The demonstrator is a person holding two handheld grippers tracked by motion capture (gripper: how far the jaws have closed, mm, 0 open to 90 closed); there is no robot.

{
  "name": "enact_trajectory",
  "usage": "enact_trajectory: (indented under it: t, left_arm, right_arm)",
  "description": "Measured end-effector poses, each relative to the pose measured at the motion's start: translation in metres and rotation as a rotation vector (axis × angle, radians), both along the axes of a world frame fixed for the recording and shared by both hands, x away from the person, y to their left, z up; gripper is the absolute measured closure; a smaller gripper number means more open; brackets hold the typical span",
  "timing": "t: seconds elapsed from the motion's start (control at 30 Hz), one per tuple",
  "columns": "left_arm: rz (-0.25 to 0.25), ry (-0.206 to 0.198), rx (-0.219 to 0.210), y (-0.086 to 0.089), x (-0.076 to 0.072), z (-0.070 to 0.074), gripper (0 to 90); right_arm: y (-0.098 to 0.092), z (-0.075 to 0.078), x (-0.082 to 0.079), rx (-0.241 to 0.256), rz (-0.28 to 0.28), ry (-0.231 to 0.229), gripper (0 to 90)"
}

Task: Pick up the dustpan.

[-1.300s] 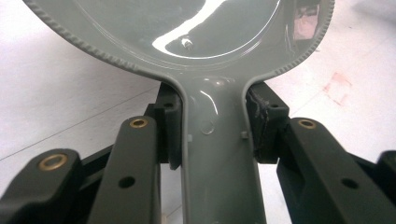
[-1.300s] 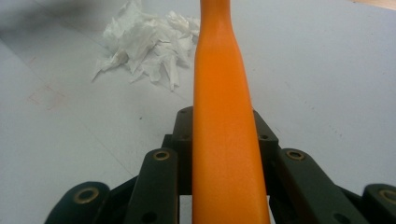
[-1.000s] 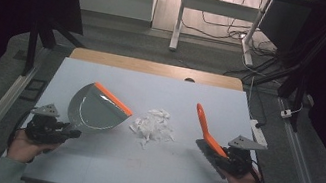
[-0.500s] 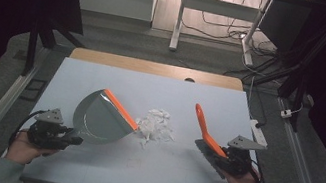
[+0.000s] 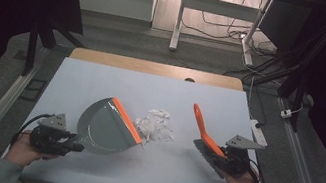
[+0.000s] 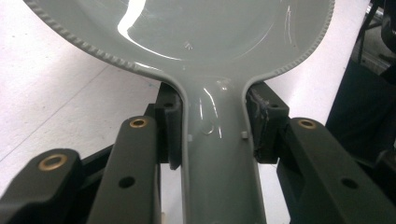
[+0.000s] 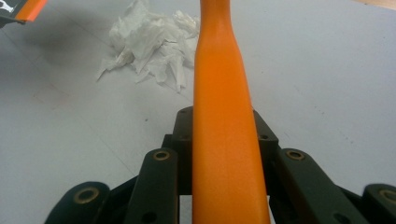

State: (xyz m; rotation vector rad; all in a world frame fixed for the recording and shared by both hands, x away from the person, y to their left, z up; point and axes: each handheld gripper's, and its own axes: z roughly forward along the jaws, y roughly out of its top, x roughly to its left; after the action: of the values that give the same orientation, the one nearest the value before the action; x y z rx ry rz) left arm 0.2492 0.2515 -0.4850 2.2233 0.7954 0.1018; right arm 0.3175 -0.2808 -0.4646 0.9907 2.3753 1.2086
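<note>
Left gripper (image 5: pixel 71 145) sits low at the near-left of the counter (image 5: pixel 102 81), jaws clamped tight on the handle of the grey dustpan (image 5: pixel 104 128). In the left gripper view the 2 black jaws press against both sides of that grey handle (image 6: pixel 218 154), and the pan's wide bowl spreads out ahead, glossy, with a ribbed rim. From the high view the dustpan is tipped, its orange lip (image 5: pixel 126 119) pointing toward the middle of the counter and lying just beside the pile of crumpled white paper (image 5: pixel 155 124), the lip's near end right at the edge of the scraps.

Over on the right, the right gripper (image 5: pixel 218 157) is held near the counter's right edge, jaws closed on an orange brush (image 5: pixel 202 124). The orange handle rises up and away from the gripper, slanting toward the far side, with the dark bristle end down by the jaws on the person's side. In the right gripper view the orange handle (image 7: pixel 224 121) runs straight up the middle between the 2 jaws, pinched at its lower part, and the white paper (image 7: pixel 149 39) lies ahead and to the left on the pale counter surface, apart from the brush. A corner of the dustpan's orange lip (image 7: pixel 25 9) peeks in at the top left of that view.

The paper pile sits between the 2 tools, closer to the dustpan than to the brush.
</note>
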Motion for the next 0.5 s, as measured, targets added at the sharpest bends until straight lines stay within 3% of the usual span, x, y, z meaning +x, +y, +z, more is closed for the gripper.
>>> enact_trajectory:
  t: [0.5]
  left_arm:
    - [-0.044, 0.038, 0.039, -0.015, -0.003, -0.002, 61.5]
  right_arm:
    - [0.005, -0.001, 0.002, -0.003, 0.003, 0.0, 70.8]
